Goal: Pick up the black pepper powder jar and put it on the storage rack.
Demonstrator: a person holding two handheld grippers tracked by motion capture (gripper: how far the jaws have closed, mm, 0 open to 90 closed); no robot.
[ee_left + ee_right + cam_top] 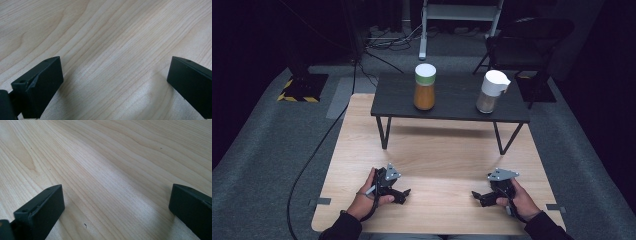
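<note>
Wooden table (437, 150) under gaping tongs (403, 194)

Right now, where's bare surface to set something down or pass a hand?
Free: the light wood table between the left gripper and the right gripper, and forward of them up to the dark shelf's legs. On the dark shelf, the gap between the orange jar and the white-lidded jar is bare. Crowded: beneath the shelf, between its legs.

A dim lab or recording studio: beyond the jaws, past the pale wooden counter (432, 150), grey carpet (262, 150) carries loose cables (387, 40), a hazard-striped stand base (299, 90), a metal rig frame (424, 30) and a black chair (527, 45)
</note>
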